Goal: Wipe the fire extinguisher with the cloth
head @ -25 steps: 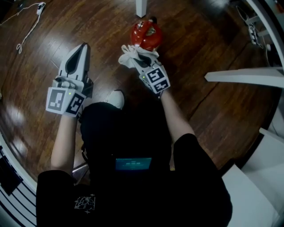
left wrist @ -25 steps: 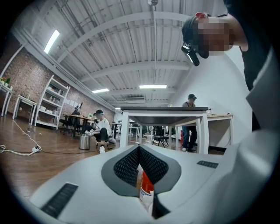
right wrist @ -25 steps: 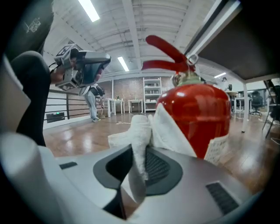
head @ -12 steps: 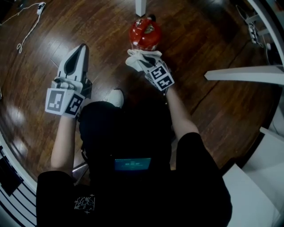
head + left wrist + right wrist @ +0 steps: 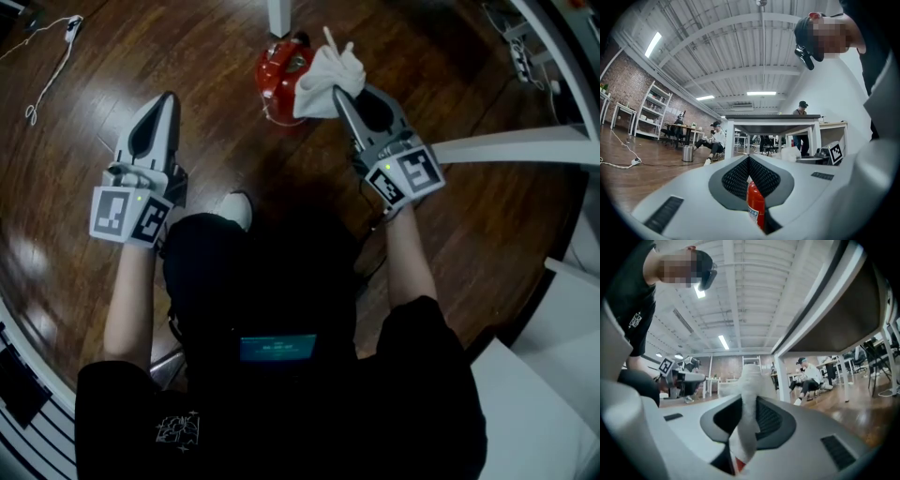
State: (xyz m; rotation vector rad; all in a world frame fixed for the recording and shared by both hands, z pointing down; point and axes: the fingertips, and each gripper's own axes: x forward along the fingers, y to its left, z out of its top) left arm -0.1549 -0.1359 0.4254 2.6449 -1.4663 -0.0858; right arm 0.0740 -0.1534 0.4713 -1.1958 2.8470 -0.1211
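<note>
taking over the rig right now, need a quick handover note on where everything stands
Left tongs: shut, holding nothing, out over the floor to the left of the fire extinguisher and apart from it.
Right tongs: shut on the cloth, which bunches out beyond the tips.
The extinguisher stands upright on the wooden floor, by a white table leg. In the head view the cloth overlaps its upper right side, but contact cannot be confirmed.
Done: the cloth is gripped and at the extinguisher. How much has been wiped cannot be told.
Left: rub the cloth over the top and body.
</note>
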